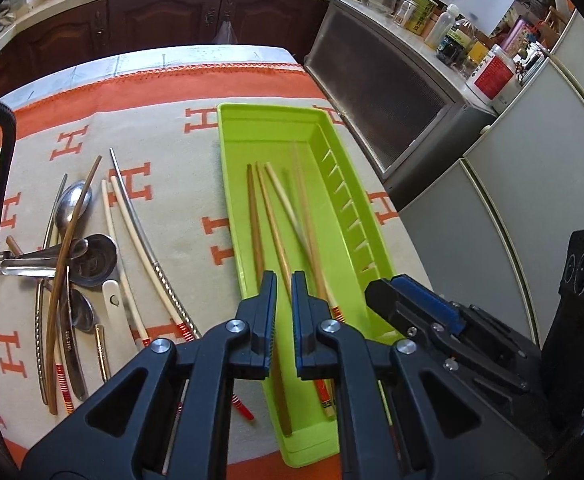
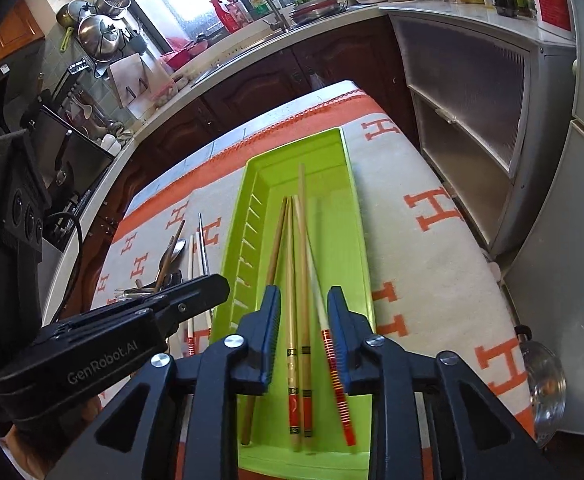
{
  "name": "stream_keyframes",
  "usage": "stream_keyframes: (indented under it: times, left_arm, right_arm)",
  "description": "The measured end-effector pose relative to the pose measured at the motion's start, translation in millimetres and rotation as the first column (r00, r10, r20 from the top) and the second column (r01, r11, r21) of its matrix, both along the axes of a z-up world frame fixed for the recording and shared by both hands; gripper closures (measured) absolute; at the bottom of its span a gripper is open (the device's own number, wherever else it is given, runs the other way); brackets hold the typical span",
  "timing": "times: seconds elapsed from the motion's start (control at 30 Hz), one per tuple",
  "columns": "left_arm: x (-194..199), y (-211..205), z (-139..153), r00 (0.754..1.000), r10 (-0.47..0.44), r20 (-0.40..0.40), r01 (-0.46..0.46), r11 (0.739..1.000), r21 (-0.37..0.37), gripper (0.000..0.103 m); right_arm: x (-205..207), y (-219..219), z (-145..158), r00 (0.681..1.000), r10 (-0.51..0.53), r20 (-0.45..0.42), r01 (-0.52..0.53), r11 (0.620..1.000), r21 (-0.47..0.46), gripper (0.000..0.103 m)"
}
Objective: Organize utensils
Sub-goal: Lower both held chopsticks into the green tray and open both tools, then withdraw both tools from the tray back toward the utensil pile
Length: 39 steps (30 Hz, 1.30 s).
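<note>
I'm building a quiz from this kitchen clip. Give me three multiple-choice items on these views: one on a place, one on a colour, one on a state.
1. Where do the spoons lie?
A. in the tray
B. on the cloth beside the tray
C. in the sink

2. What colour is the tray?
A. lime green
B. blue
C. white

3. How is the right gripper?
A. shut on a spoon
B. shut on a fork
C. open, holding nothing

Key: 1 B, the metal pile rests on the cloth, left of the tray in the left wrist view. 2 A, its rim and floor are bright green. 3 C, its jaws stand apart above the chopsticks in the tray.
</note>
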State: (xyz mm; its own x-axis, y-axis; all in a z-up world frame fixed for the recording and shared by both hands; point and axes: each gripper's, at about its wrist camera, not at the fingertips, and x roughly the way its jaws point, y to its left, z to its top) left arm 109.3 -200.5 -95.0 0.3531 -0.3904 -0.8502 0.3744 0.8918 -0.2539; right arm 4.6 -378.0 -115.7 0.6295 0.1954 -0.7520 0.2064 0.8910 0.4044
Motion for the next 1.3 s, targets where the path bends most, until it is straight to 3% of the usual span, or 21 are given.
stream_keyframes:
  times: [0.33, 0.57, 0.83, 0.97, 1.3]
  left_arm:
    - [-15.2, 29.3, 8.6, 0.997, 0.066, 0.045, -0.069, 0.996, 0.059, 0.098]
    - [-27.8, 50.3, 25.0, 0.987, 0.112, 0.113, -0.12, 0.99, 0.072, 0.098]
    - [-36.1, 62.9, 29.7, 0.984, 0.131, 0.124, -0.142, 0.987, 0.08, 0.097]
    - [-39.3, 68.4, 31.3, 0.982, 0.136, 0.131, -0.147, 0.986, 0.076, 0.097]
    - [-47.9, 92.8, 42.0, 0.973, 0.173, 0.15, -0.18, 0.983, 0.034, 0.097]
  right_arm:
    - [0.6, 26.9, 1.5, 0.998, 0.064, -0.002, -0.064, 0.998, -0.009, 0.077]
    - [-2.4, 42.6, 8.4, 0.996, 0.088, 0.006, -0.088, 0.996, -0.027, 0.074]
    - [-11.2, 51.4, 18.1, 0.995, 0.102, 0.022, -0.101, 0.994, -0.046, 0.073]
    - [-16.9, 55.3, 25.0, 0.993, 0.108, 0.039, -0.106, 0.993, -0.048, 0.068]
    - [-25.8, 74.7, 43.8, 0.99, 0.124, 0.066, -0.118, 0.989, -0.093, 0.068]
